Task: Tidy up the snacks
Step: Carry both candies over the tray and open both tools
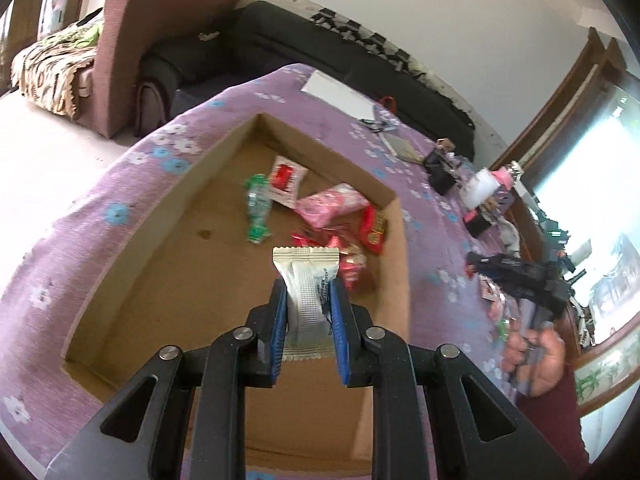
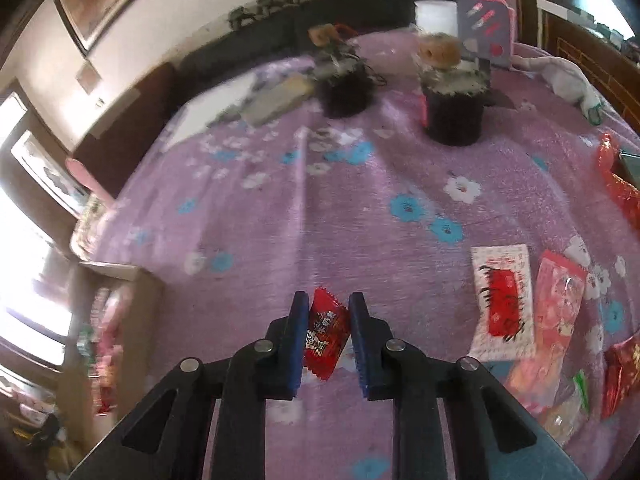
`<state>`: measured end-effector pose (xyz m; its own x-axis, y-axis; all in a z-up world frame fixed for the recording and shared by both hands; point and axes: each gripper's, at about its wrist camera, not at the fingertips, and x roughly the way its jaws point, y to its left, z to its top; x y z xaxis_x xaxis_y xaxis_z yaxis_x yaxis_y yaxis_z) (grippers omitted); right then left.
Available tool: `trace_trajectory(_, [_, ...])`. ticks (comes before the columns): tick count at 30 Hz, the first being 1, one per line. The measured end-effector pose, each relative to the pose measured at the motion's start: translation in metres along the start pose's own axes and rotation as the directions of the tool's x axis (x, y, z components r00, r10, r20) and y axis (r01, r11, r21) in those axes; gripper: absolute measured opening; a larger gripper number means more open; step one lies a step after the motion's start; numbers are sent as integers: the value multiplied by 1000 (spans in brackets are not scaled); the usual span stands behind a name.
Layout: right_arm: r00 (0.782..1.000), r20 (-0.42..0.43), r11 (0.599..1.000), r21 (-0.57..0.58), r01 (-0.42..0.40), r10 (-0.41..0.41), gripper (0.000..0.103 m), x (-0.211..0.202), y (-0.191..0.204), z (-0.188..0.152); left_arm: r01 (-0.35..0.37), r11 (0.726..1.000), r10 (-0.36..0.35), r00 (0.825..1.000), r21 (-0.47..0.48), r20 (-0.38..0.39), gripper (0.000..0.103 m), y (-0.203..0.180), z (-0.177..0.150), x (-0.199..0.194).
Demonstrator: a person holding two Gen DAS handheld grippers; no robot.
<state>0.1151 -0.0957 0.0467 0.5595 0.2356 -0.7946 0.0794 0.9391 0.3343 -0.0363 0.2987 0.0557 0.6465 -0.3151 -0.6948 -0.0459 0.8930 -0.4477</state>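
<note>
White snack packet clamped upright in left gripper, held above the cardboard box, toward its near-right side, over the loose snacks. Right gripper pinches a red candy wrapper above the purple tablecloth (box off to its left, blurred). Judgement: lower before letting go, aiming for bare box floor.
</note>
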Motion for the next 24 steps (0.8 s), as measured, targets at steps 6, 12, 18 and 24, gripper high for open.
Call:
trace_trajectory(6, [984, -21, 977, -120, -178, 177, 21, -24, 71, -10, -76, 997, 75, 996, -3, -42, 18, 18, 17, 19])
trace_trajectory(12, [954, -131, 913, -281, -296, 269, 21, -21, 156, -52, -116, 993, 116, 988, 3, -99, 18, 26, 22, 43])
trace_trajectory(18, [948, -209, 854, -418, -309, 240, 21, -8, 214, -102, -124, 992, 123, 985, -3, -122, 18, 29, 24, 52])
trace_trajectory(24, [960, -217, 831, -491, -263, 176, 24, 7, 229, -126, -83, 996, 80, 993, -35, -88, 41, 35, 26, 32])
